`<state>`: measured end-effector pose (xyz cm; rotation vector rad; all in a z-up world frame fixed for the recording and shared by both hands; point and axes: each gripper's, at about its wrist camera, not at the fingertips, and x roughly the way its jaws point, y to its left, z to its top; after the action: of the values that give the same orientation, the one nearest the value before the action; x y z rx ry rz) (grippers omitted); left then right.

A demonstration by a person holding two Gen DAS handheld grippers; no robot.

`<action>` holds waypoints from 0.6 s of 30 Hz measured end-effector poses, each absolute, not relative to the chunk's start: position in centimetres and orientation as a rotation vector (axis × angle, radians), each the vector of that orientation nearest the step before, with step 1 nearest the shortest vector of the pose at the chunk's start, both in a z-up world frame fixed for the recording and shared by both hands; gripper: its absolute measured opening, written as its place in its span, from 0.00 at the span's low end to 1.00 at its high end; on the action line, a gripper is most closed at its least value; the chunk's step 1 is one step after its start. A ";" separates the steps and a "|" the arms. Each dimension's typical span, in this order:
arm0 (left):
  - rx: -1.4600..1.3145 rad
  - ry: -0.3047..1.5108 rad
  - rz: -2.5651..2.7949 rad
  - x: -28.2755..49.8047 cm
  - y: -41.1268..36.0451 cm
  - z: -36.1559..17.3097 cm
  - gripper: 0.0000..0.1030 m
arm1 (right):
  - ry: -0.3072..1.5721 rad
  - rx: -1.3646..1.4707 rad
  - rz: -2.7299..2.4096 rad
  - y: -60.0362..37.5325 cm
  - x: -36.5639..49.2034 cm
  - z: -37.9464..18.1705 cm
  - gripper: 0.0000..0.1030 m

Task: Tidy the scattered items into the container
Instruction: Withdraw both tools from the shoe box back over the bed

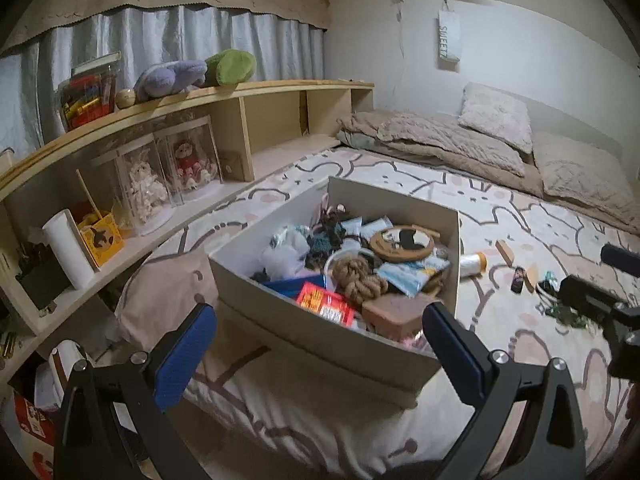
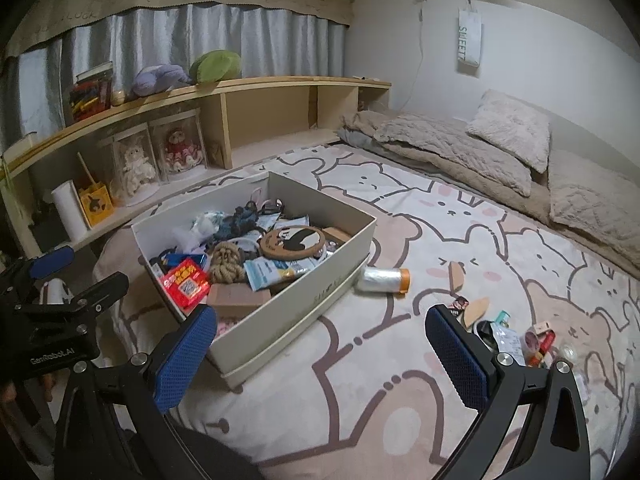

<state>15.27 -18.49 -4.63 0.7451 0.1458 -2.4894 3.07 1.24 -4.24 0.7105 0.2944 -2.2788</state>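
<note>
now your right gripper (image 2: 320, 344) is spread wide and empty, like your left gripper (image 1: 320, 340). the clear plastic film roll with an orange end (image 2: 383, 279) lies ahead of it, just beside the full beige cardboard box (image 2: 304, 308). it looks light and slippery; pinch across its middle.

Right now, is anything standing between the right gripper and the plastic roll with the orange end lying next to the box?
Nothing visible does. The right gripper is open over bare blanket, and the plastic roll lies ahead beside the box. The small clutter sits off to the right.
</note>
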 end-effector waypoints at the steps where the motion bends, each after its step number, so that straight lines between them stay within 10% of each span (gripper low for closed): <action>1: 0.752 0.146 -2.492 15.6 -18.5 -4.8 1.00 | 0.295 0.712 -2.280 1.4 3.3 -4.3 1.00; 18: 0.749 0.149 -2.514 19.0 -18.6 -4.9 1.00 | 0.277 0.735 -2.326 3.3 6.1 -5.2 1.00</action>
<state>19.04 -18.58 -4.86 0.7489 0.1493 -2.5141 6.15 3.29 -5.17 0.7347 0.2770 -2.3255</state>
